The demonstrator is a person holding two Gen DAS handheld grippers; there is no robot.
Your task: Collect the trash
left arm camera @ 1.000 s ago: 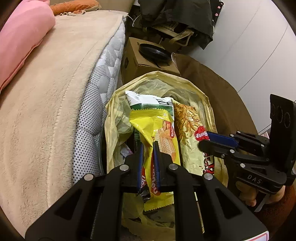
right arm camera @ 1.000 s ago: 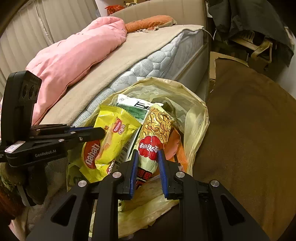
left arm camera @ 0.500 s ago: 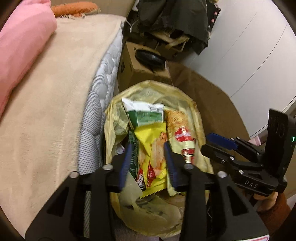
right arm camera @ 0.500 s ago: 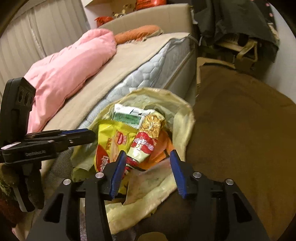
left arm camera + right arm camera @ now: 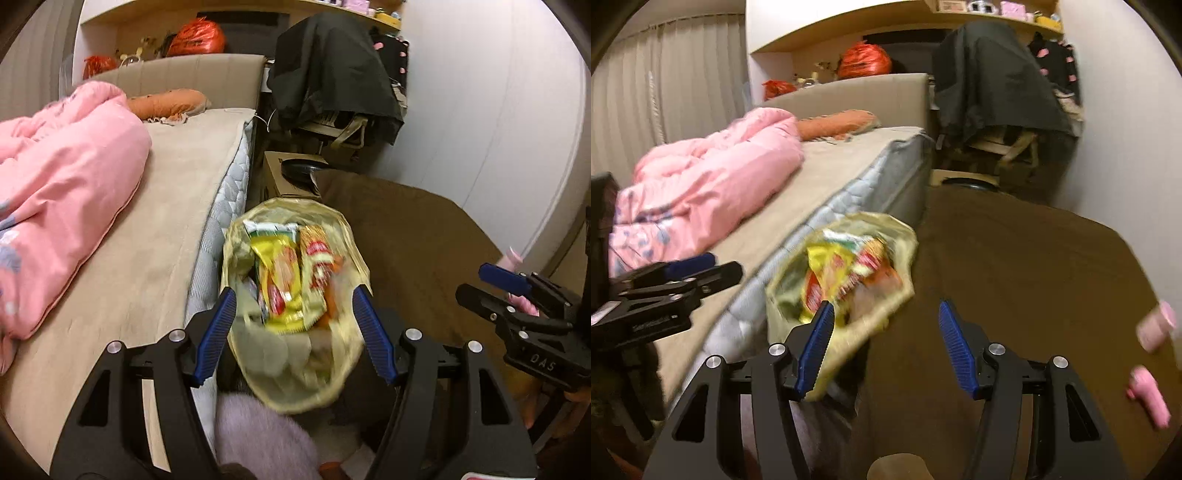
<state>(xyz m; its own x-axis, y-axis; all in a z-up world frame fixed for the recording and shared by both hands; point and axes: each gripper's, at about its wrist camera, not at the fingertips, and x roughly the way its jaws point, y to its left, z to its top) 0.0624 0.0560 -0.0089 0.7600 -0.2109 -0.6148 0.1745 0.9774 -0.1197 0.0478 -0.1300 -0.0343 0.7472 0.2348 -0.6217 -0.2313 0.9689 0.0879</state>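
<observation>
A translucent yellow plastic trash bag [image 5: 295,373], stuffed with a yellow snack wrapper [image 5: 279,280] and a red-and-gold noodle packet [image 5: 317,266], stands on the floor between the quilted mattress edge of a bed [image 5: 207,266] and a brown blanket-covered mound [image 5: 406,243]. The left claw [image 5: 295,328] hangs wide apart over the bag's mouth, holding nothing. The right claw [image 5: 886,343] is likewise spread wide and empty, just beside the bag. A pink duvet [image 5: 62,184] lies on the bed.

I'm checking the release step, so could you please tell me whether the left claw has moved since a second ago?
Yes. The left claw has opened and pulled back from the trash bag, which now looks smaller beside the bed; the yellow wrapper stays inside.
</observation>
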